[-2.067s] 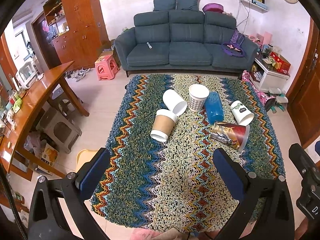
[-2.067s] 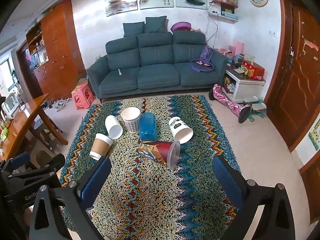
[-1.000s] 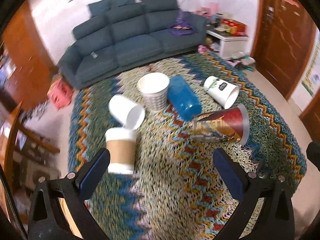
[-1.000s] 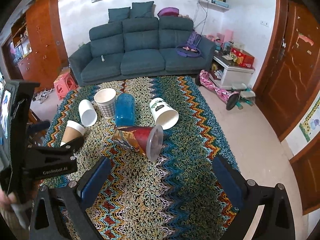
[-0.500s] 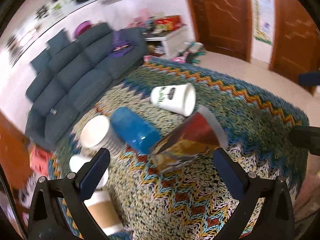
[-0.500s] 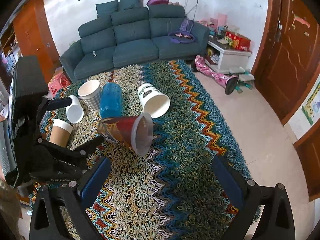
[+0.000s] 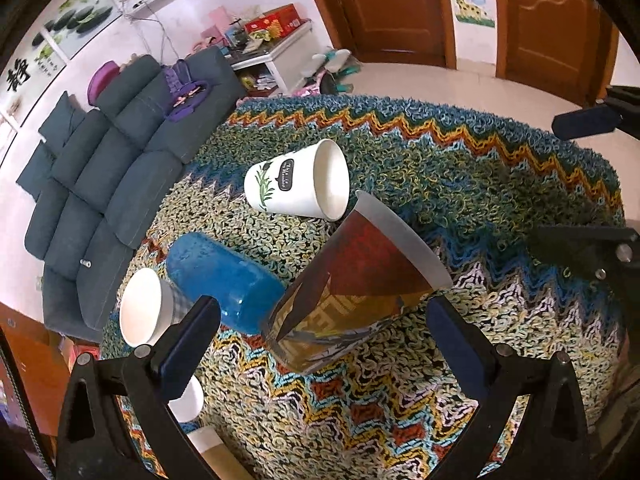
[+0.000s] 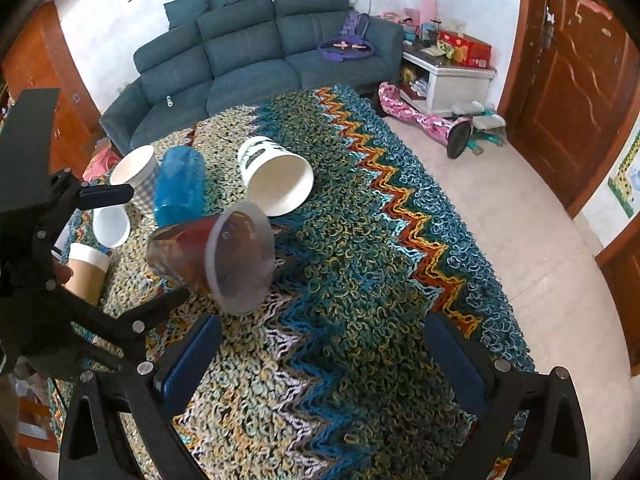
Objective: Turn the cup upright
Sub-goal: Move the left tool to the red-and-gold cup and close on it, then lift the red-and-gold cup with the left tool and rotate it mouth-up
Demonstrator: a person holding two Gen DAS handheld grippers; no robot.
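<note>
— Cup (image 7: 352,284) on its side on the bench (image 7: 500,184), dead ahead between the left hand-held gripper (image 7: 322,338) fingers, spread wide.
— Nothing gripped; right hand-held gripper (image 8: 320,354) wide too. Flip all to come.

Red-and-gold printed cup (image 7: 352,300) on blue-green zigzag rug (image 7: 500,184)

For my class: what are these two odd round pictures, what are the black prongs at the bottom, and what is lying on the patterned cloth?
Each picture comes from a fisheye camera on a hand-held gripper, looking along its two fingers. One shows the left gripper, open, with the red-and-gold cup lying on its side between its fingers, not yet gripped. The other shows the right gripper, open over the zigzag cloth and holding nothing. Also lying tipped over: a white leaf-print cup and a blue bottle. A checked cup stands upright.
</note>
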